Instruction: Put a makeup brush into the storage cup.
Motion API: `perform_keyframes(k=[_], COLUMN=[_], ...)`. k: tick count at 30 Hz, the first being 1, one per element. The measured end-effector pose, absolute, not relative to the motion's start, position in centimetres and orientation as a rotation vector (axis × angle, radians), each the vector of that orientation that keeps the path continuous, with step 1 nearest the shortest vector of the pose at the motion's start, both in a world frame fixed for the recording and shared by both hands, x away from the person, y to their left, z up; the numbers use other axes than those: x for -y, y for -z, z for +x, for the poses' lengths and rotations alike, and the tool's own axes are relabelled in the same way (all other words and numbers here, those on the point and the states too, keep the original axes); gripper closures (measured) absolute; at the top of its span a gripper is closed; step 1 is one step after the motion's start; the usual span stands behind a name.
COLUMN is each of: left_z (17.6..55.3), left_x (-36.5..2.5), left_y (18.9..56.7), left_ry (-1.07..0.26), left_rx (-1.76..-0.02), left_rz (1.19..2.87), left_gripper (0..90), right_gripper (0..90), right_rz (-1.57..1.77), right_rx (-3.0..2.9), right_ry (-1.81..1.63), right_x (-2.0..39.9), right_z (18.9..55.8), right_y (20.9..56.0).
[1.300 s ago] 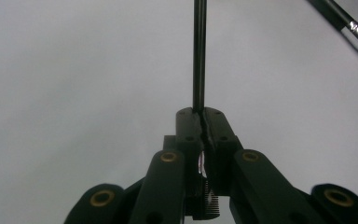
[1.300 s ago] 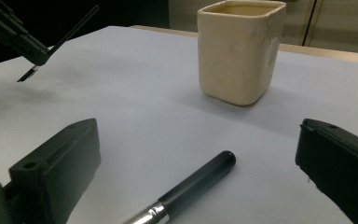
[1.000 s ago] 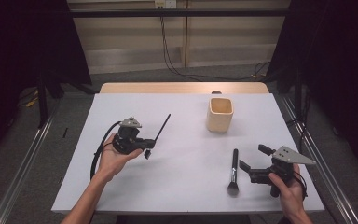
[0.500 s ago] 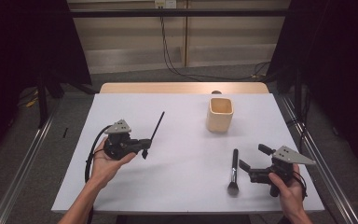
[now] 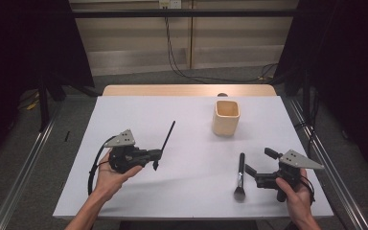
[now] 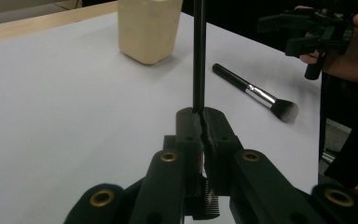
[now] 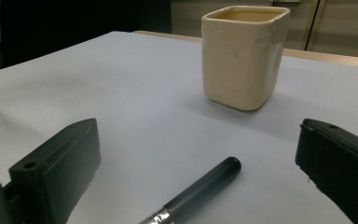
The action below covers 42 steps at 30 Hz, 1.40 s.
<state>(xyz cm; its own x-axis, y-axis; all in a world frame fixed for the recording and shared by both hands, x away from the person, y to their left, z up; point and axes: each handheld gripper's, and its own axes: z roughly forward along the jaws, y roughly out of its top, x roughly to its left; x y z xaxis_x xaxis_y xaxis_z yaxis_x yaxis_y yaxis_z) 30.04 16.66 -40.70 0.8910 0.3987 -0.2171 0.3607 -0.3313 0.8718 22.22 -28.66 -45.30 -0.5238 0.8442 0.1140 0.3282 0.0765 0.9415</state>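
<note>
My left gripper [image 5: 156, 155] hovers over the left half of the white table [image 5: 124, 110], shut on a thin black stick [image 5: 167, 136] that rises past its jaws. Along its jaws [image 6: 201, 121] the stick [image 6: 198, 56] stands upright, and short comb teeth show below the pads. A black makeup brush [image 5: 240, 175] with a silver collar lies at the near right. My right gripper [image 5: 259, 161] rests open just right of it, the brush handle [image 7: 200, 189] lying between its spread jaws [image 7: 198, 149] without touching them. A cream square cup [image 5: 226, 117] stands upright beyond.
The cup [image 7: 244, 56] is ahead of the right gripper, and in the left gripper view it [image 6: 149, 28] sits at the far left with the brush [image 6: 256, 91] to its right. Dark floor and metal rails border the table; cables hang at the back wall.
My left gripper has shifted a little left and toward the near edge, keeping the stick in its jaws. The right gripper, brush and cup have stayed put.
</note>
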Motion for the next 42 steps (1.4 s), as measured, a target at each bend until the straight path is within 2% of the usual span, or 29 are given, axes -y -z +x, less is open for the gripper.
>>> perform_keyframes(k=[10,42], left_z=[29.7,29.2], left_x=[-15.3,-13.2], left_y=[40.8,40.5], left_ry=[-0.006,0.16], left_rx=[-0.506,-0.397], left_rz=[1.971,2.128], left_gripper=[85.8,85.8], right_gripper=[0.0,0.5], right_rz=[1.104,0.735], right_rx=[-1.933,-2.281], right_ry=[-1.5,-1.674], right_x=[27.4,18.1], right_z=[22.6,27.3], right_y=[44.9,42.4])
